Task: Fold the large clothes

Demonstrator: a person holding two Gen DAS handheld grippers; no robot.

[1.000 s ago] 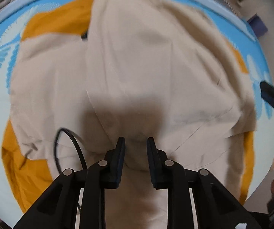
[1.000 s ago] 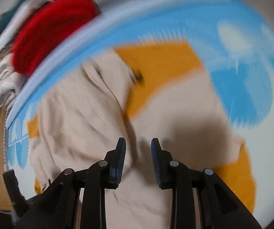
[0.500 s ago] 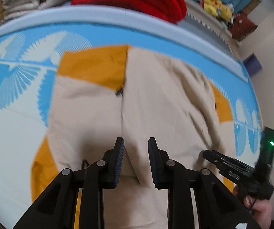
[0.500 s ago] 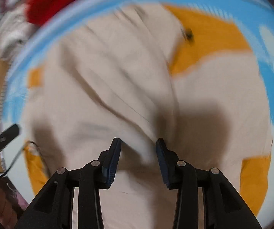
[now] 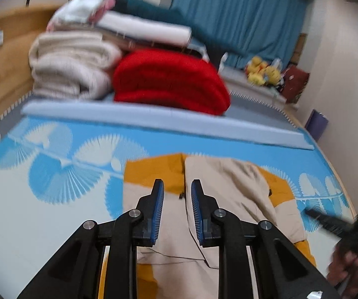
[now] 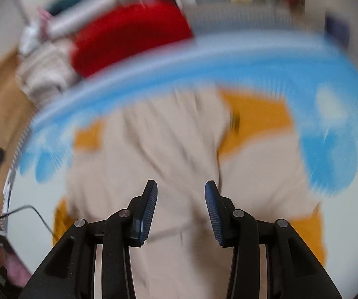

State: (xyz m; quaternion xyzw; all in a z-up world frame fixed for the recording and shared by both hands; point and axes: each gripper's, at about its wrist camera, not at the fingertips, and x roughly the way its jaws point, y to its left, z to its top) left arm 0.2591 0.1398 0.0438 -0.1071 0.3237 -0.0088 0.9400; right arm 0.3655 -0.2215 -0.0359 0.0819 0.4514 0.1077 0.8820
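Bedroom, blue fan-print mat [image 5: 54, 174] spread as your work surface.

Item, left gripper [image 5: 177, 208]: jaws a narrow gap apart, nothing between the pads; beige cloth shows through the gap, lying below and not gripped. A second ago the view was filled with cloth close under the fingers; now it takes in the whole far end of the mat, so you have lifted and tipped this gripper away from the garment.

Item, right gripper [image 6: 181, 209]: jaws have just been opening, now moderately wide, nothing between them. Its view is motion-blurred. It too stands clear above the cloth.

Item, beige-and-orange jacket [image 5: 228, 199]: lies flat on the mat just ahead of both grippers, a beige panel folded inward over the orange lining, a zip pull at the fold's edge. Neither gripper holds it.

Beyond: red blanket [image 5: 171, 79] and cream blanket [image 5: 71, 64] stacked past the mat's pale-blue border.

Reading: one fold appears laid and released; your next step is likely a fresh grasp at another edge.
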